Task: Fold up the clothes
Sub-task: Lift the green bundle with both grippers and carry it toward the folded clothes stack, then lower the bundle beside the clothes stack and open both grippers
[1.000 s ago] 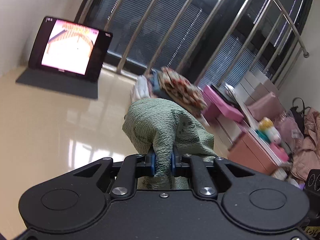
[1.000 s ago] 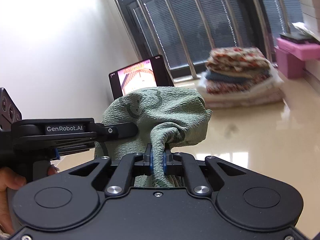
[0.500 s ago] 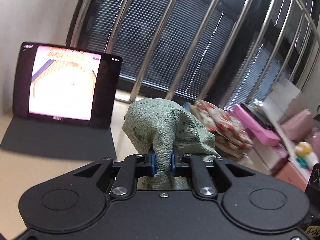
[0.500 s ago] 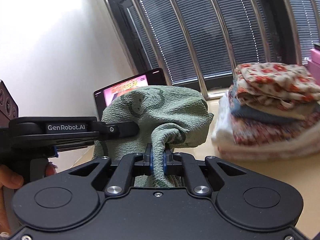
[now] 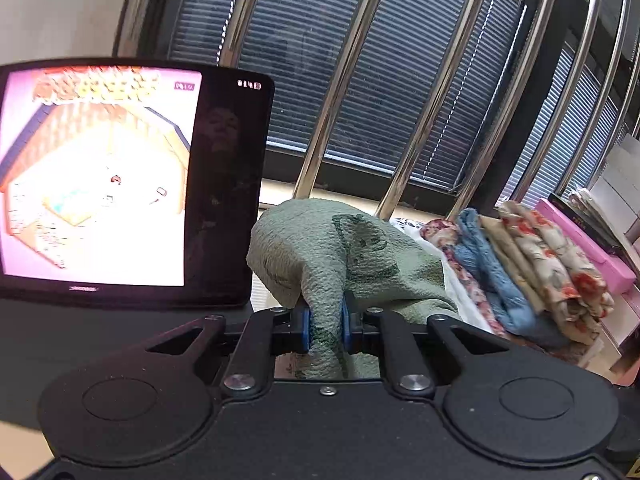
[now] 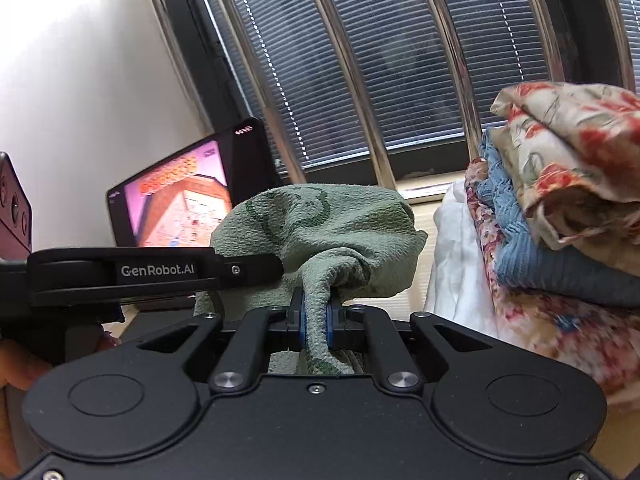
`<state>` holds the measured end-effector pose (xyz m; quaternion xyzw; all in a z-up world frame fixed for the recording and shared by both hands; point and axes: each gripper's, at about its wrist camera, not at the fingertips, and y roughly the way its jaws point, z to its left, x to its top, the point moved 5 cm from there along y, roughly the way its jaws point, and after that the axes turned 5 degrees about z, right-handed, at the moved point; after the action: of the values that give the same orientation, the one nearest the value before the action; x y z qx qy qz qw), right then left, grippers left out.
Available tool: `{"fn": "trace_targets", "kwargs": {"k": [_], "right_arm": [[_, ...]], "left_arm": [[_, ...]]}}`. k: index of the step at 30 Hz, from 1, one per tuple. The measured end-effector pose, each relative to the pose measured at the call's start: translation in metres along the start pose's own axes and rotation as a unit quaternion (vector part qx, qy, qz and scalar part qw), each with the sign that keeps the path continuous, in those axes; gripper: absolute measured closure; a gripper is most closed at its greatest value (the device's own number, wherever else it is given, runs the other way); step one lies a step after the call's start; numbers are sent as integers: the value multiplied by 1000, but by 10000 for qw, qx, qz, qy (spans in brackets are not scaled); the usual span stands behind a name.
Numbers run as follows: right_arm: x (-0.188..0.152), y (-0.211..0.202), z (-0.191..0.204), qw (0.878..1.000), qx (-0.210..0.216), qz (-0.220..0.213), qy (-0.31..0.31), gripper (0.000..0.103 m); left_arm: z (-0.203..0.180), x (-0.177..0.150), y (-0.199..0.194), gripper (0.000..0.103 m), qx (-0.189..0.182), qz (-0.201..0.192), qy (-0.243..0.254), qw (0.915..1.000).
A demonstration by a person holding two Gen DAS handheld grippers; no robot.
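Observation:
A green textured garment (image 5: 320, 248) is held bunched between both grippers. My left gripper (image 5: 325, 326) is shut on one part of it, cloth pinched between the blue pads. My right gripper (image 6: 315, 322) is shut on another part of the same green garment (image 6: 316, 232). The left gripper's body (image 6: 156, 272) shows from the side in the right wrist view, close on the left. A stack of folded clothes (image 5: 524, 264), floral, blue and white, stands just right of the garment; it also shows in the right wrist view (image 6: 560, 248), very near.
A lit tablet (image 5: 120, 184) stands on a dark cover at the left, also in the right wrist view (image 6: 184, 204). Steel window bars (image 5: 340, 80) and blinds run behind. A pink box (image 5: 584, 240) and other boxes lie at the far right.
Both grippers have carried the green garment forward and lower, toward the window. The tablet and the stack of folded clothes now loom much larger and closer. Both grips are unchanged.

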<state>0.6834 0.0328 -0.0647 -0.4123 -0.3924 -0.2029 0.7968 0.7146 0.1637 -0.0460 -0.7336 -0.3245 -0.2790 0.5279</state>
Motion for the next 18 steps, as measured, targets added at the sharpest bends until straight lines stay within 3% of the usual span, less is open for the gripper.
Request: {"fn": "trace_targets", "kwargs": {"k": [7,9,10,12,13,17,18], "right_arm": [[-6,20,-5,9993,-283,39,-246,93],[-6,21,-6,9989,-332,34,-330,92],[-6,20,-6,9987,-351,23,-371,90],[-6,18,-7,9982,-441,-18,-396,86],[-5,16,-7,9981,-483,-79,-374,82],[-6,-9,-1,9958,-609,-501,-476,49],[-7,-18,1,9938,-692,-651,-572,47]], "left_arm": [[6,-8,25,87,176,228,180,9994],[10,-9,30,82,258,268,221,9991],[9,-8,29,79,333,245,273,9988],[6,-5,23,61,500,175,395,9978],[5,-4,20,58,584,140,457,9971],[-2,4,4,31,931,-102,714,9930],[-5,9,-4,26,1018,-265,780,9914]]}}
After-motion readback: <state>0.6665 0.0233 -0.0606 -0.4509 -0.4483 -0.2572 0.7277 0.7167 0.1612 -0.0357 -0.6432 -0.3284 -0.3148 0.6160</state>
